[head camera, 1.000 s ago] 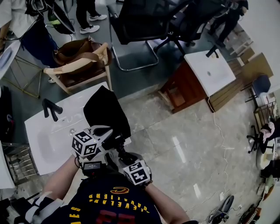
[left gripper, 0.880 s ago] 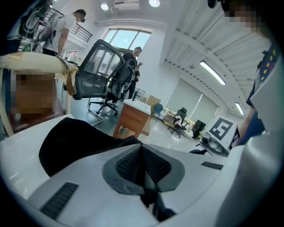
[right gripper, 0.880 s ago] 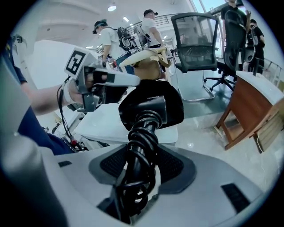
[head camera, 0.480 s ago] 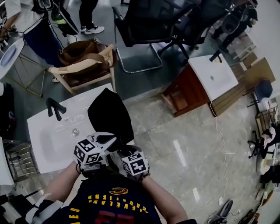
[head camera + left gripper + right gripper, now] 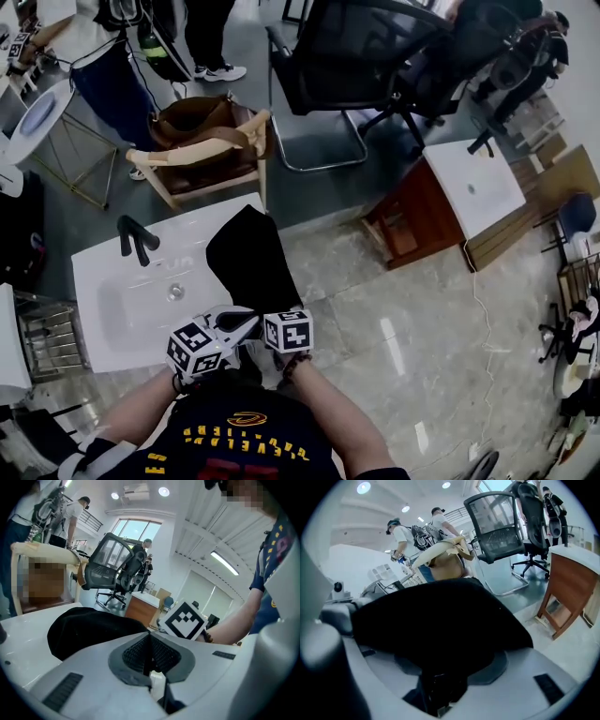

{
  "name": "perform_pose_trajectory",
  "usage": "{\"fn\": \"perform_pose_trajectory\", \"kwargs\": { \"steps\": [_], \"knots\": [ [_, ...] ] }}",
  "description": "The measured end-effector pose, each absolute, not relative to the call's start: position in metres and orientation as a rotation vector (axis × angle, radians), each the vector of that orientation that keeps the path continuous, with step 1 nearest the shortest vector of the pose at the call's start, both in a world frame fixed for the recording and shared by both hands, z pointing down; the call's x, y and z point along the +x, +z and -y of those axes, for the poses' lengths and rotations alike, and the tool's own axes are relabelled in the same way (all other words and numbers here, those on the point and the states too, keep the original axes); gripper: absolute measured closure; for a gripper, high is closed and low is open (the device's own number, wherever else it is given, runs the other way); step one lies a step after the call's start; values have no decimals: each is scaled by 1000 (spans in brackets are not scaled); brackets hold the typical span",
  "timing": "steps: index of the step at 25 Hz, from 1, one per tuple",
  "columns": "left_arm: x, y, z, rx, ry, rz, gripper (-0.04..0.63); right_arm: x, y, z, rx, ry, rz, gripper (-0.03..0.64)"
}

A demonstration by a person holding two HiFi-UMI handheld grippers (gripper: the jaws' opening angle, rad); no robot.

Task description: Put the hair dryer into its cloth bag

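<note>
Since the hair dryer itself shows in no view while the black cloth bag [image 5: 251, 258] lies plump along the right edge of the white basin top [image 5: 112, 309], I judge that the dryer is already inside and that the step in hand is closing the bag's mouth. That mouth looks to be at the bag's near end, right in front of the person, where both tools meet. The right gripper [image 5: 440, 681] is clamped on a gather of the black cloth, which fills most of its view. The left gripper [image 5: 150, 660] has its jaws pressed together just beside the bag; a dark strip low between them may be a drawstring, but the view there is too poor to be sure. The next move likely calls for drawing the two grippers apart to cinch the mouth, while keeping the bag from sliding off the edge. To the left on the basin top stand a black faucet [image 5: 137, 239] and the drain [image 5: 175, 292], both apart from the bag. Farther off are a wooden chair [image 5: 187, 150] carrying a brown bag [image 5: 202, 117], an office chair [image 5: 361, 56] and, to the right, a wooden cabinet [image 5: 408, 211]; none blocks the work.
</note>
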State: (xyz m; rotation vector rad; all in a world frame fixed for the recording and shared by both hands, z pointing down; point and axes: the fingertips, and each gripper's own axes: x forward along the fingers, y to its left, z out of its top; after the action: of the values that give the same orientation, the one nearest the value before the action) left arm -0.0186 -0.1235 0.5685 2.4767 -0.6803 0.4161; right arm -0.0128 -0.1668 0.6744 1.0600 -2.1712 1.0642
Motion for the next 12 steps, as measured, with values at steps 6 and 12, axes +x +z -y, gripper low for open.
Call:
{"fn": "perform_pose_trajectory", "kwargs": {
  "steps": [6,12],
  "knots": [
    [-30,559,119,2436,292,710,586,-24,679,201,1160,1070,2195,399],
    [-30,561,116,2336,230,719,588,-30,684,214,1147,952,2168,399]
  ]
}}
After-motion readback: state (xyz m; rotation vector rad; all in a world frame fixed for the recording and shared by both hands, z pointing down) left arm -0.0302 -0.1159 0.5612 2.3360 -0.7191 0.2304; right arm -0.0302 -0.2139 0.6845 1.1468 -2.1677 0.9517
